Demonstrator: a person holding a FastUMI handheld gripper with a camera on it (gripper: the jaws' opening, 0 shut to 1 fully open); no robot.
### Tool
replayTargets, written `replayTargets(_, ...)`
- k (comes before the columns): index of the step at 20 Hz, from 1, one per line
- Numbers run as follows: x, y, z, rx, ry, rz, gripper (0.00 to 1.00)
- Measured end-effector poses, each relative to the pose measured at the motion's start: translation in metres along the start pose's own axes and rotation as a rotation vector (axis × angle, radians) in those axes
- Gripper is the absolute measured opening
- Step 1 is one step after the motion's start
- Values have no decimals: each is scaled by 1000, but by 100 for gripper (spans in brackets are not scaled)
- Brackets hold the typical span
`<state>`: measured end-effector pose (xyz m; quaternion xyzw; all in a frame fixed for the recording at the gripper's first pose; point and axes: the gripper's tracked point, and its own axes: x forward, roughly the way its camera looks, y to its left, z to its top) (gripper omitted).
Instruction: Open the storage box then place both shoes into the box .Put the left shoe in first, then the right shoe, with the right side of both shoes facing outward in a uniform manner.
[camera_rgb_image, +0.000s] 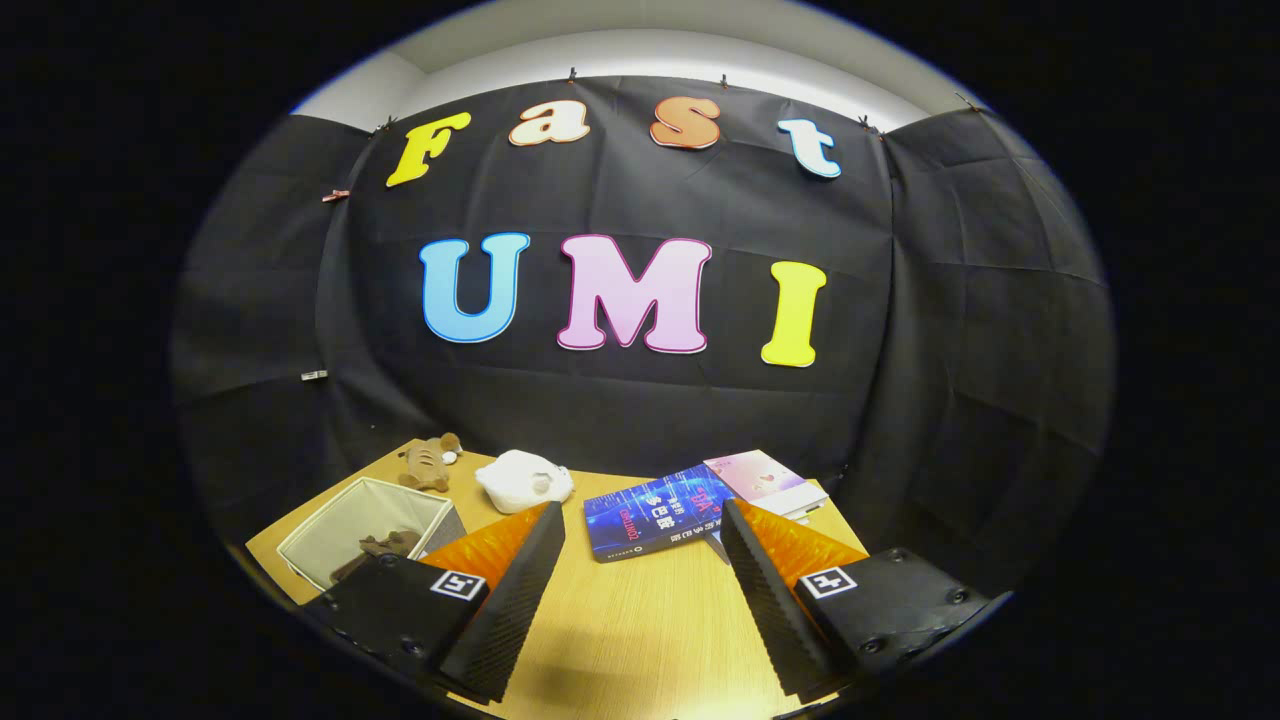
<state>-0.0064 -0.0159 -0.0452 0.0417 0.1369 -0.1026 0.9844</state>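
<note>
Gripper view: gripper (640, 540) fingers spread wide, holding nothing. Bin (365, 530) w/ brown item inside sits left of left finger; book (655, 515) just ahead. Shoes unidentifiable.

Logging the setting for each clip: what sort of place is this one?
Likely a staged recording booth, not a lived-in room: black cloth wall behind a small wooden table holding a white bin, books and plush toys. The gripper hangs open over the table.
</note>
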Motion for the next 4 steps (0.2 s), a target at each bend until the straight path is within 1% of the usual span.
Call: replayTargets(4, -1, -8, 1, 7, -5, -16, 98)
